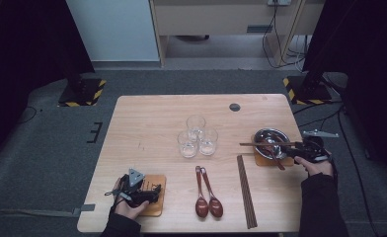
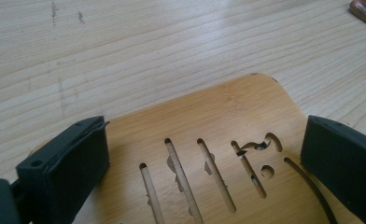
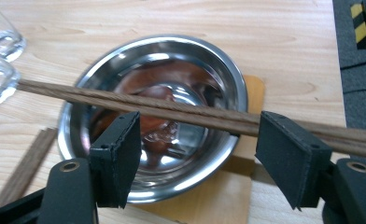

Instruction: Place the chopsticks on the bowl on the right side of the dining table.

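Light wooden surface [image 1: 147, 123] carried a table setting. At its right edge sat a shiny round steel bowl [image 3: 172, 93] on a small bamboo coaster [image 3: 251, 86], with something reddish-brown lying inside, blurred, could not tell what. A pair of long dark wooden chopsticks [image 3: 125, 100] lay across the bowl rim, left end pointing toward three clear drinking glasses [image 1: 197, 136] clustered mid-surface. A second pair of dark chopsticks [image 1: 246, 190] lay flat on the surface near the bowl, and two reddish-brown wooden spoons [image 1: 207, 195] lay side by side next to them.

Right hand-held gripper [image 1: 300, 150] was at the bowl's right side, jaws standing wide apart with the rim-resting chopsticks passing in front of them; pads [image 3: 120, 149] did not appear to press the sticks, so nothing gripped. Left hand-held gripper [image 1: 144, 192] rested low over a rectangular bamboo coaster with cut-out slots [image 2: 209, 135] at the near left corner, jaws wide open to either side of it, holding nothing.

Risks, judged: the chopsticks only balanced on the rim, so a nudge from the right jaws could roll them off or split the pair. Closing on one stick only would leave the other behind. Swinging the long ends left could knock the glasses. Pushing on the bowl could slide it off its coaster, close to the surface edge.
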`<state>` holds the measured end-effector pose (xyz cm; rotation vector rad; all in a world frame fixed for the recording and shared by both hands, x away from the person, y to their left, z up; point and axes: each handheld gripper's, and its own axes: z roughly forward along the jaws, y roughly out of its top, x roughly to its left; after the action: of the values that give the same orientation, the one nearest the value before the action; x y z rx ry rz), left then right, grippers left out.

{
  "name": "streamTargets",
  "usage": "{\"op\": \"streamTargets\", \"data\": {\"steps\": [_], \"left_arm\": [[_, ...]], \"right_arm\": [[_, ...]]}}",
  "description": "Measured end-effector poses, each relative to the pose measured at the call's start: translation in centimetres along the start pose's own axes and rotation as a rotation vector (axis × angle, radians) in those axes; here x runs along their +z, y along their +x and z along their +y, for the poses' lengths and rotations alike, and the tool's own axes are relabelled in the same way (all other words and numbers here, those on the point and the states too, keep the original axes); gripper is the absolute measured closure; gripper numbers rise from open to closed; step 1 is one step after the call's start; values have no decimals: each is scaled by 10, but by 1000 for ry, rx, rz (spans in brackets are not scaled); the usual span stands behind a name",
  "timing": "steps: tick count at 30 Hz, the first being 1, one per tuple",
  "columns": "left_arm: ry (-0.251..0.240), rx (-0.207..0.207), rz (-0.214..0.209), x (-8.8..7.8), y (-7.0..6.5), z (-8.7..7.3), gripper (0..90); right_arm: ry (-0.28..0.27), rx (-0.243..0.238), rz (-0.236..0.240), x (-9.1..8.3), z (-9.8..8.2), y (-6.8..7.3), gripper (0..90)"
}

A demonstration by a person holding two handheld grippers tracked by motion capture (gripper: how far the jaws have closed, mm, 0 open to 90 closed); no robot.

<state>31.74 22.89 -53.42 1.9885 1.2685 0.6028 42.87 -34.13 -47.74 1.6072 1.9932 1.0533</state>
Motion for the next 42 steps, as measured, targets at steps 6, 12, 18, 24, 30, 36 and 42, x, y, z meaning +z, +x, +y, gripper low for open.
{"op": "streamTargets", "data": {"steps": [6,12,18,24,30,36,42], "left_arm": [[0,0,0,0,0,0,3],[0,1,0,0,0,0,3],[0,0,0,0,0,0,2],[0,0,0,0,0,0,3],[0,1,0,0,0,0,2],[0,1,0,0,0,0,3],[0,1,0,0,0,0,3]], "right_arm": [[-35,-3,9,-1,4,11,341],[-23,-3,16,4,4,16,360],[-34,-5,16,6,4,17,364],[-50,-16,14,8,5,19,364],[-41,-23,16,11,4,21,364],[-40,-32,15,13,4,23,363],[-38,-37,16,14,4,23,363]]}}
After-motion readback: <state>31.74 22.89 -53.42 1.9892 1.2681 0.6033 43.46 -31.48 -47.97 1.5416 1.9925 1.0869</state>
